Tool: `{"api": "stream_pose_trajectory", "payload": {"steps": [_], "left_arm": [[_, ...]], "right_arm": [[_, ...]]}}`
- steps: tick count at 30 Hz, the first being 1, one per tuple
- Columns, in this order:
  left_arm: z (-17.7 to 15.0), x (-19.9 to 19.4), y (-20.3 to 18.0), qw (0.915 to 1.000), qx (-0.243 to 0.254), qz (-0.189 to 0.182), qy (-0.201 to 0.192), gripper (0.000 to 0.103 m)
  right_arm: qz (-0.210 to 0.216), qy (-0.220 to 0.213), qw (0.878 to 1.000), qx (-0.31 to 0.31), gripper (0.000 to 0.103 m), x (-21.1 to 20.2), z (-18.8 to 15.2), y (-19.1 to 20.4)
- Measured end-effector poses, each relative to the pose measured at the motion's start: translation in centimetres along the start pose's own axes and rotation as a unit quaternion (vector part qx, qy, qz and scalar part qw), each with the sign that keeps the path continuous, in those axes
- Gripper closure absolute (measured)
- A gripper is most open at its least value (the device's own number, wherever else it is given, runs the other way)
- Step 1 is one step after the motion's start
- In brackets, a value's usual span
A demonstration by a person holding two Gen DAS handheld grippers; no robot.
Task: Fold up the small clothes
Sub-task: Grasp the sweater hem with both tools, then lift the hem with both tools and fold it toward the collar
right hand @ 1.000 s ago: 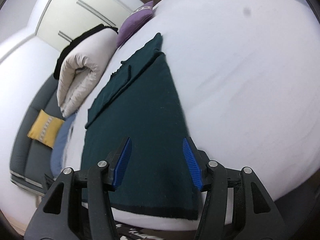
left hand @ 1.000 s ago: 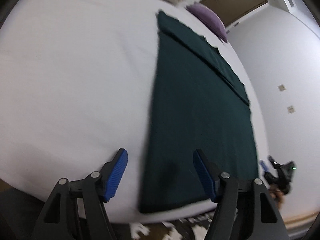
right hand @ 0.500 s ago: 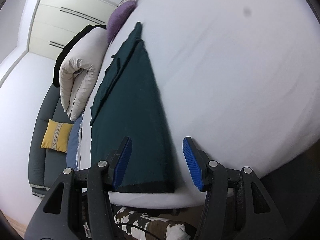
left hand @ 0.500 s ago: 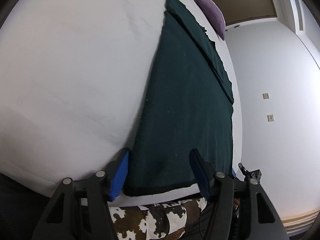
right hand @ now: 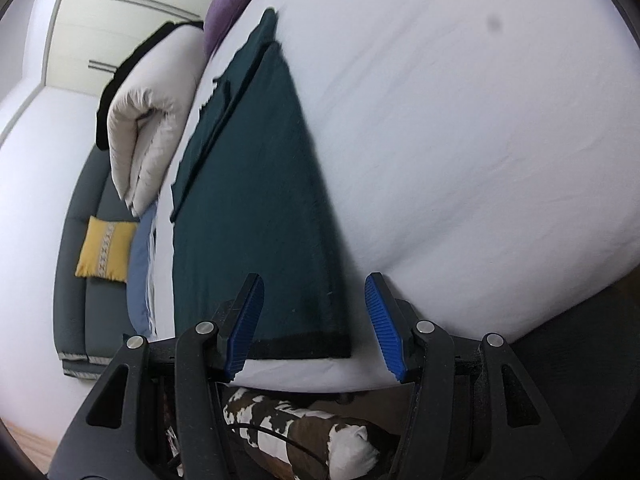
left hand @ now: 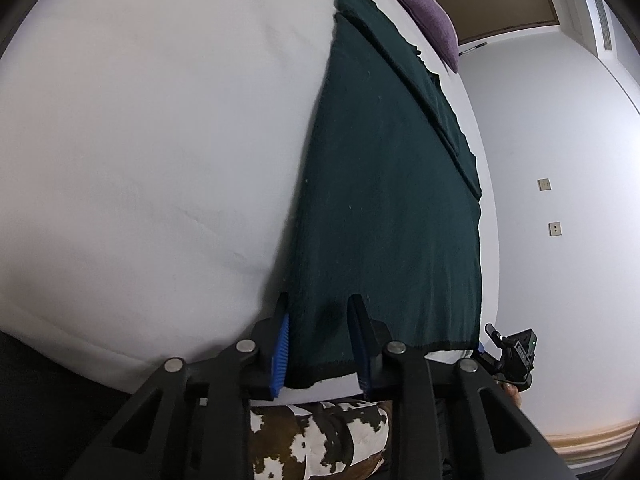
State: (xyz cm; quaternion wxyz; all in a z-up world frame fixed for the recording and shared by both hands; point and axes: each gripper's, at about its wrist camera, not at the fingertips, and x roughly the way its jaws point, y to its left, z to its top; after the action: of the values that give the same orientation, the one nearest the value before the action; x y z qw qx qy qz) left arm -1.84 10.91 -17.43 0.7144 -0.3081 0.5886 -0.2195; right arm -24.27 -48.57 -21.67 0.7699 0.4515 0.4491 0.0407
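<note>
Dark green garment [left hand: 384, 208] spread flat on white bed [left hand: 140, 140], near hem at bed's front edge, far end folded toward purple pillow [left hand: 430, 20]. Left gripper [left hand: 320, 346] at garment's near left corner, jaws narrowed, blue pads astride the hem; actual clamp on cloth not discernible. Right gripper [right hand: 316, 324] at garment's near right corner, jaws spread wide, one pad over cloth, other over bare sheet. Rolled white duvet [right hand: 148, 120] beyond garment's left edge.
</note>
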Motion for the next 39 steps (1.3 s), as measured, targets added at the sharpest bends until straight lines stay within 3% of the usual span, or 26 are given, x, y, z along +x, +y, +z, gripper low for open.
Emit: {"api": "stream_pose_trajectory", "payload": {"steps": [5,7,9,15,21,28,35,39], "left_arm": [[-0.3,-0.1,-0.3,0.9998,0.013,0.012,0.000,0.075],[-0.4,0.0,-0.4,0.9996,0.017,0.022,0.002,0.084],[-0.5,0.1,-0.3,0.9995,0.019,0.025,0.007,0.094],[-0.9,-0.5,-0.7,0.9991,0.031,0.028,-0.001,0.096],[-0.8,-1.8,-1.2,0.9995,0.023,-0.007,-0.022,0.096],[0.3,-4.6,-3.2,0.9944,0.015,-0.086,-0.061,0.096],[4.1,-6.5,-4.7,0.9829,-0.004,-0.155,-0.099,0.096],[6.7,-6.9,-5.5,0.9790,-0.010,-0.168,-0.114,0.096]], "right_arm": [[0.016,0.007,1.000,0.006,0.052,0.5,0.1,0.0],[0.015,0.007,1.000,0.005,0.057,0.5,-0.1,0.0],[0.008,0.009,1.000,0.002,0.071,0.6,-0.1,0.1],[-0.010,0.020,1.000,-0.013,0.096,0.8,-0.5,0.1],[-0.005,0.004,1.000,-0.030,0.098,-0.3,-0.4,1.1],[0.065,-0.028,0.997,-0.034,0.098,-2.5,1.4,4.4],[0.122,-0.061,0.990,-0.036,0.098,-3.8,5.2,8.6],[0.137,-0.076,0.987,-0.036,0.098,-3.8,8.2,10.8]]}}
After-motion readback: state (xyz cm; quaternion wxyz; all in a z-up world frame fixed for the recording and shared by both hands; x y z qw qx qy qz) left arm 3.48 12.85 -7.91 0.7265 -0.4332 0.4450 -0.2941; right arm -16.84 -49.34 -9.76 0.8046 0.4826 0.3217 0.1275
